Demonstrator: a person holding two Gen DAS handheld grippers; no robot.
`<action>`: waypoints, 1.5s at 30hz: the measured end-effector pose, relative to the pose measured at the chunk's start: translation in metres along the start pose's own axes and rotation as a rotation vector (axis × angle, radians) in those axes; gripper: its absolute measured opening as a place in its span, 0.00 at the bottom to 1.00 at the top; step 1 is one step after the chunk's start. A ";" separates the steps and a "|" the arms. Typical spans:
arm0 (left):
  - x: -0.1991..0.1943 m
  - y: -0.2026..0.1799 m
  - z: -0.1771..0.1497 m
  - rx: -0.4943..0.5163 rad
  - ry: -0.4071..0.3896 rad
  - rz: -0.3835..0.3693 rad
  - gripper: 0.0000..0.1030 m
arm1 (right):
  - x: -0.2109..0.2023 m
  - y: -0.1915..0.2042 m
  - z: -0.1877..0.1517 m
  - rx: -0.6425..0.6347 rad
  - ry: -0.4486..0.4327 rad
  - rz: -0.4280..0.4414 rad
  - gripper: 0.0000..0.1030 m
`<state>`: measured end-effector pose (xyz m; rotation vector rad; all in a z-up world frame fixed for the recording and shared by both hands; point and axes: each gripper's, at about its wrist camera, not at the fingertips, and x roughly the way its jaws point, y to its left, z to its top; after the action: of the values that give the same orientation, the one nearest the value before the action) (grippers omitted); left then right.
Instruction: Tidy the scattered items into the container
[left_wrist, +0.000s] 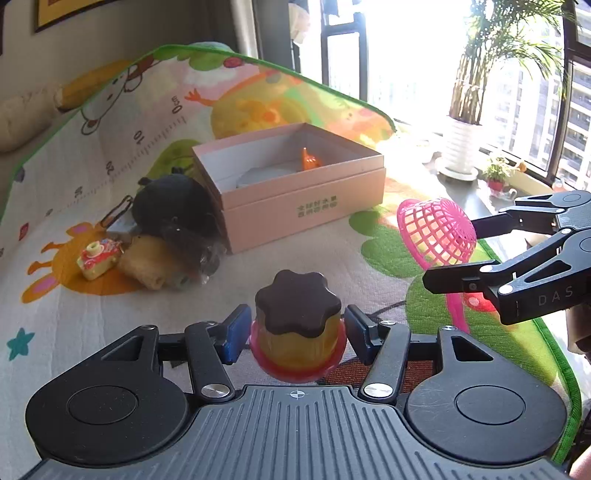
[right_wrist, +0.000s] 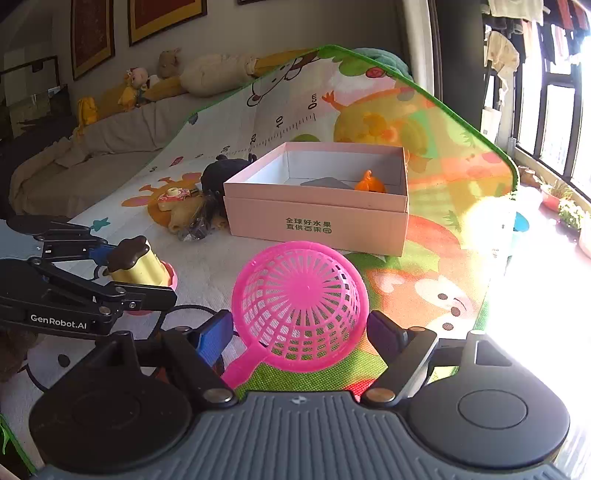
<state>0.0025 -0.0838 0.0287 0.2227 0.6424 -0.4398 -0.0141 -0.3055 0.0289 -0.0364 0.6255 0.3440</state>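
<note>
A toy pudding (left_wrist: 297, 325) with a brown top and pink base sits between my left gripper's (left_wrist: 297, 332) blue pads, which stand close on both sides; it also shows in the right wrist view (right_wrist: 138, 264). My right gripper (right_wrist: 301, 332) is closed around a pink mesh strainer (right_wrist: 301, 306), seen from the left wrist too (left_wrist: 437, 232). The pink open box (left_wrist: 295, 184) (right_wrist: 317, 218) stands ahead on the mat and holds an orange toy (left_wrist: 309, 160) (right_wrist: 369, 182).
Left of the box lie a black plush (left_wrist: 173, 206), a small toy camera (left_wrist: 98, 258) and a tan plush piece (left_wrist: 144, 266) on the cartoon play mat (left_wrist: 110, 314). Potted plants (left_wrist: 461, 155) stand by the window at right. A sofa with plush toys (right_wrist: 147, 85) is behind.
</note>
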 end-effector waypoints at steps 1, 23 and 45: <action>-0.002 0.001 0.001 -0.004 -0.002 -0.007 0.59 | 0.000 0.001 0.001 -0.002 -0.001 0.001 0.78; 0.002 0.033 0.008 -0.061 -0.045 -0.047 0.65 | 0.005 0.008 0.008 -0.138 0.038 -0.005 0.84; 0.089 0.014 0.035 -0.085 0.073 0.033 0.55 | 0.037 0.000 -0.006 -0.039 0.096 0.001 0.79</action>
<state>0.0907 -0.1123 0.0013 0.1685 0.7264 -0.3730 0.0107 -0.2954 0.0020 -0.0909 0.7138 0.3567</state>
